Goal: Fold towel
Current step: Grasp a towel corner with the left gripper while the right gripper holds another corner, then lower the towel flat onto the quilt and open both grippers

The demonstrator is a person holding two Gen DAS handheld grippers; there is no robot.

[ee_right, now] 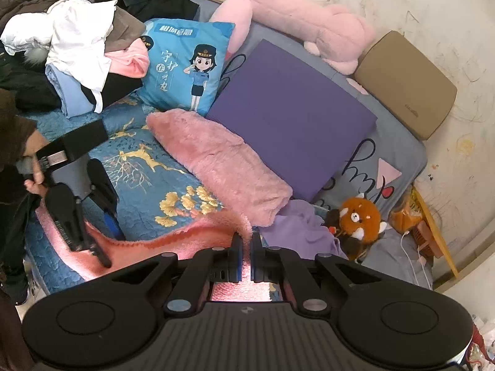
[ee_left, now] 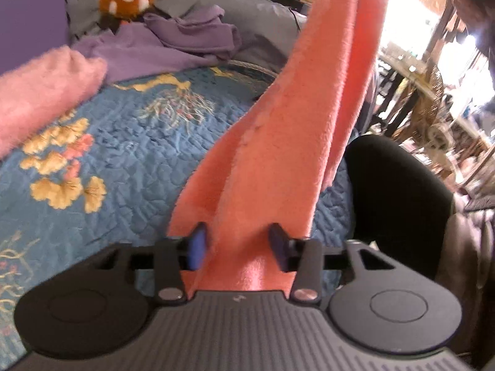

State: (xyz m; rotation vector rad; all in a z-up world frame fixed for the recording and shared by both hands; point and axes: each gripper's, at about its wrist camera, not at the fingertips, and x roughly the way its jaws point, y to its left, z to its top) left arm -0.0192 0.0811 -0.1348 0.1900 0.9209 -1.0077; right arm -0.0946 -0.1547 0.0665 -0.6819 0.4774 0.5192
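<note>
A salmon-pink towel point(ee_left: 278, 142) runs taut from between the fingers of my left gripper point(ee_left: 238, 238) up and away to the upper right. The left jaws stand apart with the towel's edge passing between them, low over the bed. In the right wrist view my right gripper point(ee_right: 246, 244) is shut on a pinched bit of the towel point(ee_right: 185, 241), held high above the bed. From there the towel slopes down to the left gripper point(ee_right: 111, 247) at the bed's left edge, which a person's hand point(ee_right: 34, 173) holds.
The bed has a blue flowered quilt point(ee_left: 108, 154). On it lie a fluffy pink pillow point(ee_right: 222, 167), a purple cushion point(ee_right: 290, 114), a lilac cloth point(ee_left: 173, 40), a red-panda plush point(ee_right: 359, 219), a blue cartoon pillow point(ee_right: 185, 65) and piled clothes point(ee_right: 62, 46). A black chair point(ee_left: 396, 185) stands beside the bed.
</note>
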